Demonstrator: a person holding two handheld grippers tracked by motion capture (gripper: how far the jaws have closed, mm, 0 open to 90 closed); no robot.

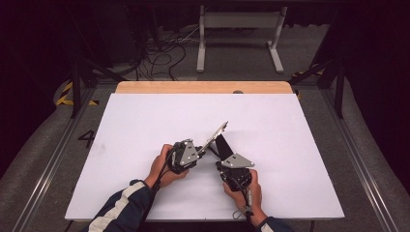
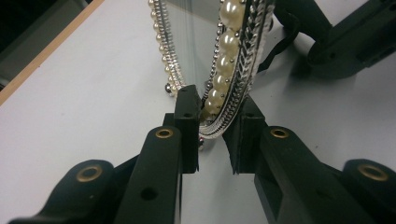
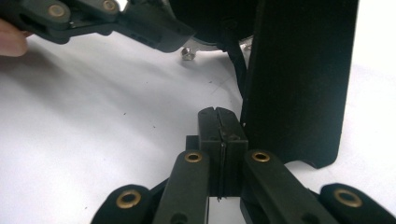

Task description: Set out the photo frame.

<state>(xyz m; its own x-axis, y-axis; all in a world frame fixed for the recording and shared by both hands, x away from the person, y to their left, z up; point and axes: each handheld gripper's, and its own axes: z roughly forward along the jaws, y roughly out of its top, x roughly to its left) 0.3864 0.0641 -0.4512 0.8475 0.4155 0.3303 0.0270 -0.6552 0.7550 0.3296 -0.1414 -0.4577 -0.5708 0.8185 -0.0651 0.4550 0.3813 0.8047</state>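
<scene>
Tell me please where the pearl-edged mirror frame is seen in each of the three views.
High view: the mirror frame is at the table's middle, tilted, between both grippers.
Left gripper view: top centre, its pearl rim running down between the black jaws.
Right gripper view: top edge, a silvery bit of rim.
Shared landmark: its black back stand, the large dark panel.

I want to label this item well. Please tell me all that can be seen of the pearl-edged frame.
The frame has a glass pane with a rim of cream pearls and silver beading, small ball feet, and a black back stand with a strap. It stands tilted near the middle of the white table. The left gripper holds its lower rim between the pads. The shut right gripper sits beside the stand.
</scene>
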